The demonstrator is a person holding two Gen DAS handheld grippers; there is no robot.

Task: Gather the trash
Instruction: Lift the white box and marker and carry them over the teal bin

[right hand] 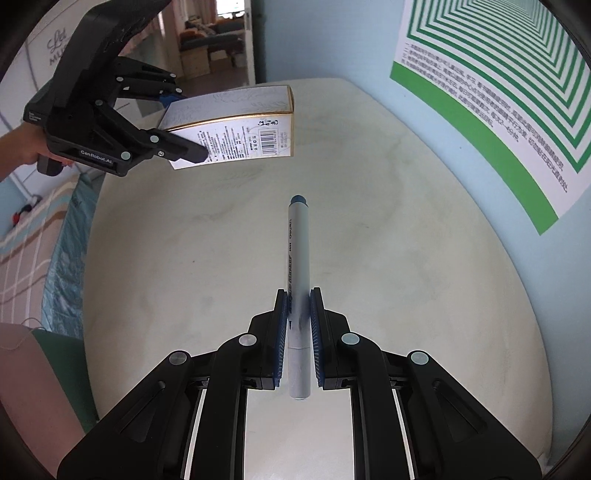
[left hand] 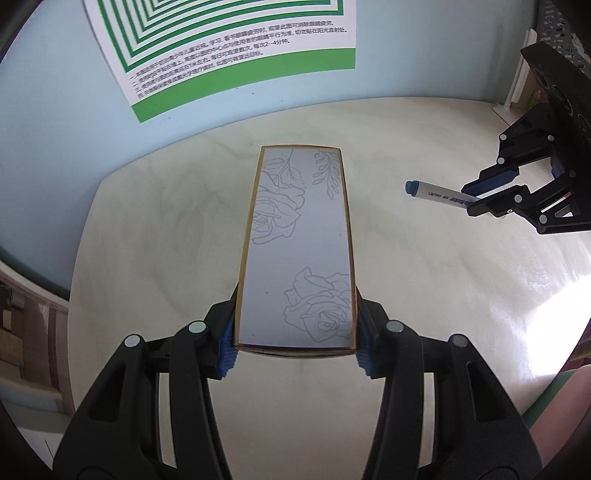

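Carton risk first: long pale cardboard box with line-drawn roses and gold edging, pinched only at its near end by left gripper, held off pale marbled tabletop; likely to sag or slip sideways. Grey marker pen with blue cap, at 2 o'clock from box, clenched near its tail by right gripper; could pivot loose. No bin visible.

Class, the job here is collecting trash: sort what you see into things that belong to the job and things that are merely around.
Job: rose-patterned box in the left hand-held gripper; marker pen in the right hand-held gripper.

Around: green-striped poster, pale table, perforated rack.
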